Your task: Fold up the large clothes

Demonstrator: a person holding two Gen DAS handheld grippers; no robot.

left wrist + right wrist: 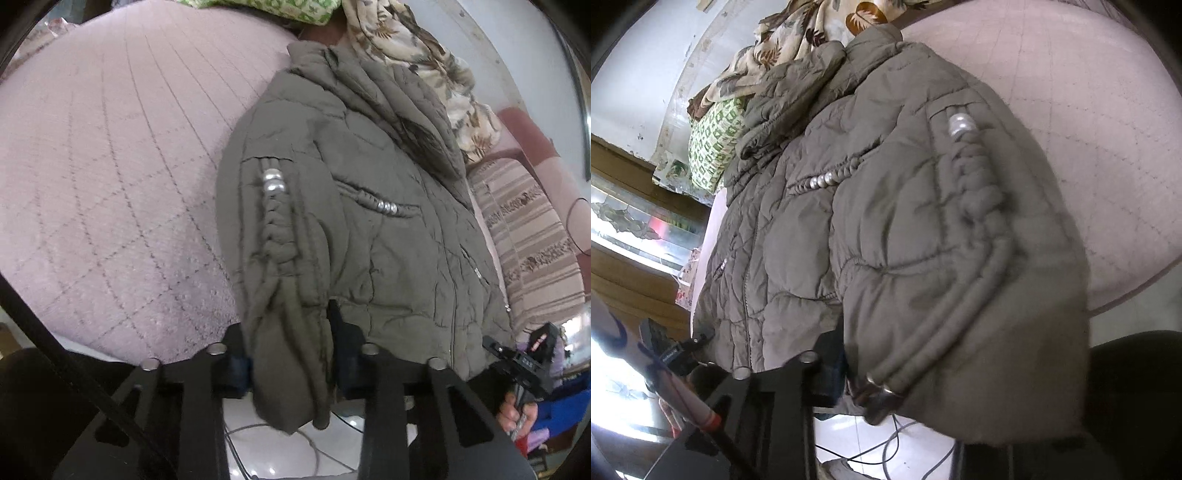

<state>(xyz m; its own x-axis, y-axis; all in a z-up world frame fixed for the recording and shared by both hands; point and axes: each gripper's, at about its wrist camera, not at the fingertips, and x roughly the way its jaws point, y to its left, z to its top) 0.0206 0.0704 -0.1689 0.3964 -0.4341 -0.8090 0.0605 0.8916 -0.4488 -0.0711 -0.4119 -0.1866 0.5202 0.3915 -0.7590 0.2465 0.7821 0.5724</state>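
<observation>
1. Left gripper (291,354): your jaws are clamped on the jacket's (354,206) hanging cuff end, with the sleeve fabric bunched between the two pads and spilling below them.
2. Right gripper (882,373): only its left finger (827,369) shows; the other is buried under the drooping sleeve. The fabric sits right against that finger, and the narrow gap suggests a grip on the hem or cuff edge, but the pictures do not show the far pad pressing, so I cannot tell for sure.
3. Step in hand, as I judge it: you are taking hold of the near edge of the jacket to start a fold. No fold is made yet; the body lies spread flat.
4. Next move calls for lifting both held points together and carrying them away from you, over the jacket's body toward its collar, keeping the edge taut so the padding does not slump.
5. Just beyond the jacket's near hem, its zipped front and the braided sleeve trim lie face up.
6. To the left of the jacket in the left wrist view, the pink quilt (110,166) lies bare.
7. Beyond the jacket's collar sit a floral cloth (417,62) and a green-patterned one (280,7), touching or nearly touching it; mind them when you lay the fold.
</observation>
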